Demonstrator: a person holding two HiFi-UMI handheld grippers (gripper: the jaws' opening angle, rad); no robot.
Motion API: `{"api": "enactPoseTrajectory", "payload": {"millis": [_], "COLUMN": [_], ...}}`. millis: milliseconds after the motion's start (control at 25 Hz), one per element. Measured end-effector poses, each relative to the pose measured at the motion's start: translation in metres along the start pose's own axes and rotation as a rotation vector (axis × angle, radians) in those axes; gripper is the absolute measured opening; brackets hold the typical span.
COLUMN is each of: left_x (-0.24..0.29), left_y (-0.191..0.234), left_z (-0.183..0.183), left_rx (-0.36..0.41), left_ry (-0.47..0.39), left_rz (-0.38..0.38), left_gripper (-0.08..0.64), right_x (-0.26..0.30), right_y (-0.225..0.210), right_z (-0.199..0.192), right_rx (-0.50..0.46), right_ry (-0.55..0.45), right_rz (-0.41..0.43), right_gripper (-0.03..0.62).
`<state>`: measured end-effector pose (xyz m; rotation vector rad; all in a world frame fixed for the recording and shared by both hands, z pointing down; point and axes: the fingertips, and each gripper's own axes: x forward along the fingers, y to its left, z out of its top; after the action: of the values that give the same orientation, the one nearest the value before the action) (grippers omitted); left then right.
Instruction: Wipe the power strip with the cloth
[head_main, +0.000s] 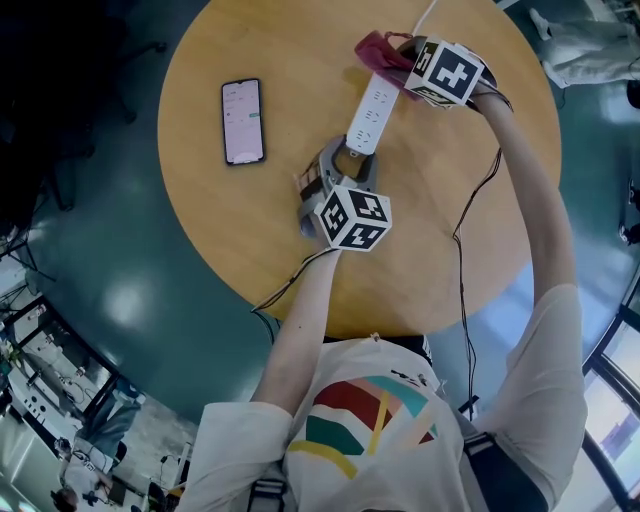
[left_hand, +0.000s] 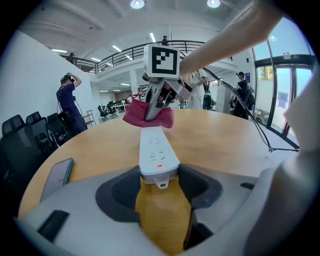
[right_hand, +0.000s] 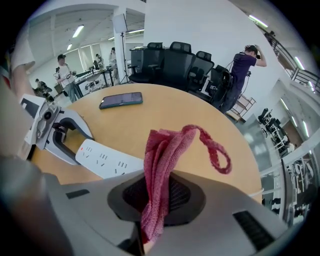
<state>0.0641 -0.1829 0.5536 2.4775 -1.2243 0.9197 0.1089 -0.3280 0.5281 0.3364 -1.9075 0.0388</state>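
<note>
Head view: the left gripper (head_main: 352, 160) has its fingers closed on the near end of the power strip (head_main: 372, 108), prob. to stop it sliding on the table (head_main: 250, 230). The right gripper (head_main: 405, 55) is at the far end w/ the cloth (head_main: 375, 48). A phone (head_main: 243, 120) lies well apart, left of the left fingers, not in the way.

Left gripper view: the strip end sits between both fingers and the cloth lies on its far end.

Right gripper view: the fingers pinch the folded cloth, and a loop pokes free beyond them.
</note>
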Motion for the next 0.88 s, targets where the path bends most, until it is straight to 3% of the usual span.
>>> {"api": "enactPoseTrajectory", "payload": {"millis": [320, 480, 600, 680, 800, 880], "left_x": [0.001, 0.002, 0.002, 0.001, 0.000, -0.001], "left_y": [0.000, 0.001, 0.001, 0.001, 0.001, 0.001], "left_z": [0.001, 0.001, 0.001, 0.001, 0.000, 0.001], "left_rx": [-0.006, -0.008, -0.007, -0.008, -0.007, -0.008], "left_ry": [-0.001, -0.001, -0.002, -0.002, 0.000, 0.000], "left_rz": [0.006, 0.009, 0.009, 0.009, 0.011, 0.012], "left_gripper": [0.278, 0.278, 0.278, 0.278, 0.278, 0.278], "right_x": [-0.006, -0.008, -0.011, -0.013, -0.009, -0.005], "right_y": [-0.033, -0.018, 0.005, 0.020, 0.044, 0.066], "right_z": [0.004, 0.022, 0.037, 0.043, 0.048, 0.052], "right_rx": [-0.028, -0.014, -0.092, -0.248, -0.720, -0.964], "right_ry": [0.044, -0.013, -0.017, 0.022, 0.124, 0.143], "right_rz": [-0.055, 0.003, 0.042, 0.024, -0.054, -0.032], "right_gripper": [0.038, 0.038, 0.040, 0.040, 0.038, 0.040]}}
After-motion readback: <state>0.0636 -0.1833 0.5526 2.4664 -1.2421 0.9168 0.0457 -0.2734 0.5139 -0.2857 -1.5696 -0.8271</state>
